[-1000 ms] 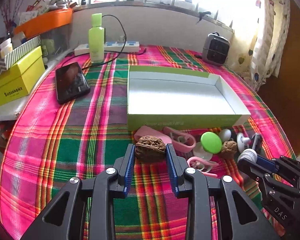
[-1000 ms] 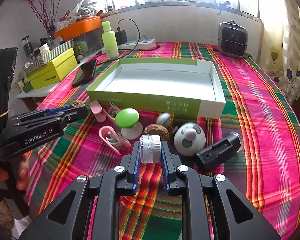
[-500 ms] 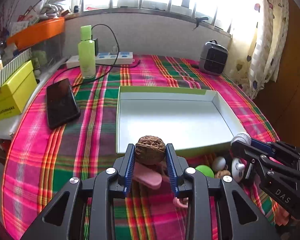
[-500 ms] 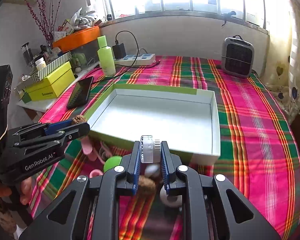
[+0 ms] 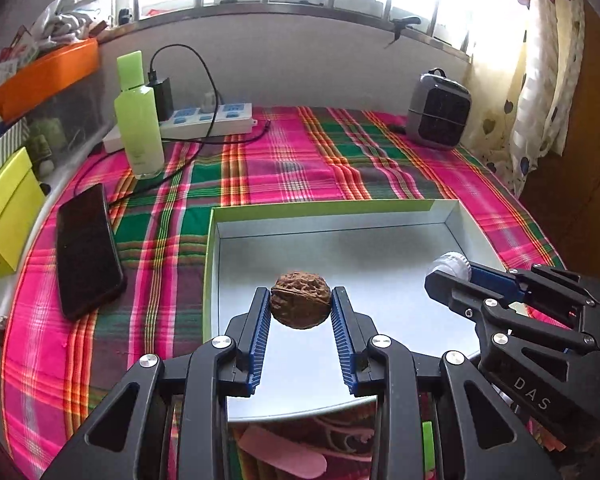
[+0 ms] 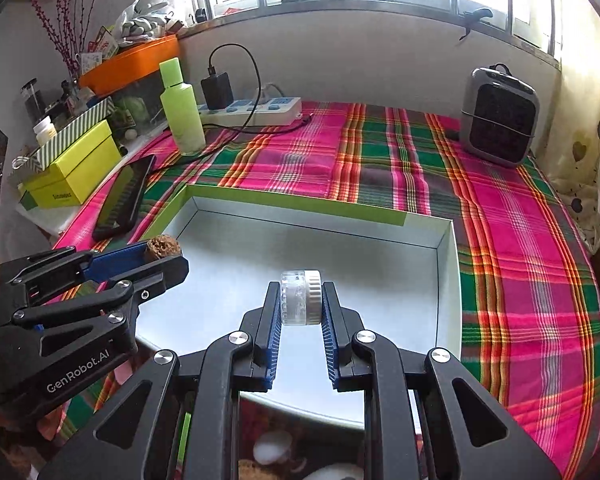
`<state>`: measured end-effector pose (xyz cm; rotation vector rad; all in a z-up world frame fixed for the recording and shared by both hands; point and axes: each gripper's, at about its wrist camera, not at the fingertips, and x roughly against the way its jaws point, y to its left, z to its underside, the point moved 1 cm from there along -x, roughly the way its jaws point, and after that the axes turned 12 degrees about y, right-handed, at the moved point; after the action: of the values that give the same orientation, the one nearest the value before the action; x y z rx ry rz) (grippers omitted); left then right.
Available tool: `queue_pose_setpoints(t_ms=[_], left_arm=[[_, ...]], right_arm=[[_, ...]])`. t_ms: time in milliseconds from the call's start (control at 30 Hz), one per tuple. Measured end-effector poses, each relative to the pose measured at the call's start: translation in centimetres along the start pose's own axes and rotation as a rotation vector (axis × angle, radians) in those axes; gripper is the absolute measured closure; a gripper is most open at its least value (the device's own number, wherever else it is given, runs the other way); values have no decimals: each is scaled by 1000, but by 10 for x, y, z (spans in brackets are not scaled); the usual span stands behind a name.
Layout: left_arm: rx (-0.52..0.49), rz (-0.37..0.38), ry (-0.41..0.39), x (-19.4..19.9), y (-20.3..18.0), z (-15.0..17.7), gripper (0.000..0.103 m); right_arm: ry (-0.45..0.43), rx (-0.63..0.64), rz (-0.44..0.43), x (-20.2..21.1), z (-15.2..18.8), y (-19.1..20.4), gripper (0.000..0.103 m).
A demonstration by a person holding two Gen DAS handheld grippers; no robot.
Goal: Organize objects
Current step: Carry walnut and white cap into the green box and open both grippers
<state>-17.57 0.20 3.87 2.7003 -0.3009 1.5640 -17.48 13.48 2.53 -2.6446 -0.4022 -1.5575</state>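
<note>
The table stands under a bright window and is covered with a pink and green plaid cloth (image 6: 512, 264); on it lies a shallow tray (image 6: 446, 280) with white inside and green outer walls.

Your left tongs (image 5: 300, 308) are clenched on a walnut (image 5: 300, 300), and your right tongs (image 6: 301, 300) are clenched on a small jar (image 6: 301, 298). Both things hang above the white floor of the tray, the walnut more to its left part, the jar more to its right part. Nothing lies in the tray yet.

I judge that the step in hand is to set both things down inside. Lower each one close to the floor before you let go, because the walnut is round and will probably roll if it drops. The jar is held on its side, so it can roll also; if you can, turn it so that a flat end meets the floor. Keep the two tongs apart, so that they do not knock each other when they release.

The walnut is brown, wrinkled, with a seam around it. The jar is clear with a silver ribbed lid.

Further out, a black phone (image 5: 88, 248) lies left of the tray, then a green bottle (image 6: 180, 108), a power strip (image 6: 256, 110) and a small grey heater (image 6: 500, 120) near the wall.
</note>
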Motion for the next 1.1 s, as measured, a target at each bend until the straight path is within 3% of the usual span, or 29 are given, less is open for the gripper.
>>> queue_pose_setpoints(t_ms=[400, 1100], left_arm=[[18, -10, 45, -27, 6, -21, 74], [31, -7, 51, -26, 11, -17, 74]], right_arm=[[63, -4, 27, -27, -24, -11, 83], [78, -6, 43, -35, -24, -8, 80]])
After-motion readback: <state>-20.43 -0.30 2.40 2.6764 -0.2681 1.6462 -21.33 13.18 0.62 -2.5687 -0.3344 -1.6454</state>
